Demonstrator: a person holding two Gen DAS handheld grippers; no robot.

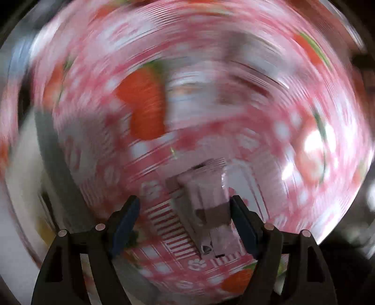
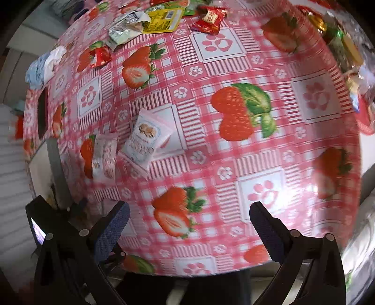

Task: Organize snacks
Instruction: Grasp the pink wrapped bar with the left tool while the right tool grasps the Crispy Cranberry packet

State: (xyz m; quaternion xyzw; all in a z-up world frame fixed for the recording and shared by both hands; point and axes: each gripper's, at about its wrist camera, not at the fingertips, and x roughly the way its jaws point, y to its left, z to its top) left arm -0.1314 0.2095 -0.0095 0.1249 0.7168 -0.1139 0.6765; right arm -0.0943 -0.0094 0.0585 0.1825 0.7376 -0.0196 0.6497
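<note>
The left wrist view is smeared by motion. My left gripper (image 1: 186, 225) points down at the strawberry tablecloth (image 1: 145, 110), jaws wide. A pale pink snack packet (image 1: 206, 206) lies between them, close against the right finger (image 1: 243, 223) and clear of the left finger (image 1: 127, 223). In the right wrist view my right gripper (image 2: 188, 223) hangs open over the tablecloth (image 2: 234, 164) with nothing between its fingers. Beyond it lie a white-and-pink biscuit packet (image 2: 145, 140) and a smaller pink packet (image 2: 105, 154).
Loose snacks crowd the far edge: a yellow packet (image 2: 164, 18), a silver wrapper (image 2: 126, 25), red sweets (image 2: 211, 21). Wrapped candies (image 2: 339, 40) pile at the right. A dark flat object (image 2: 43, 115) and a crumpled cloth (image 2: 44, 68) lie at the left edge.
</note>
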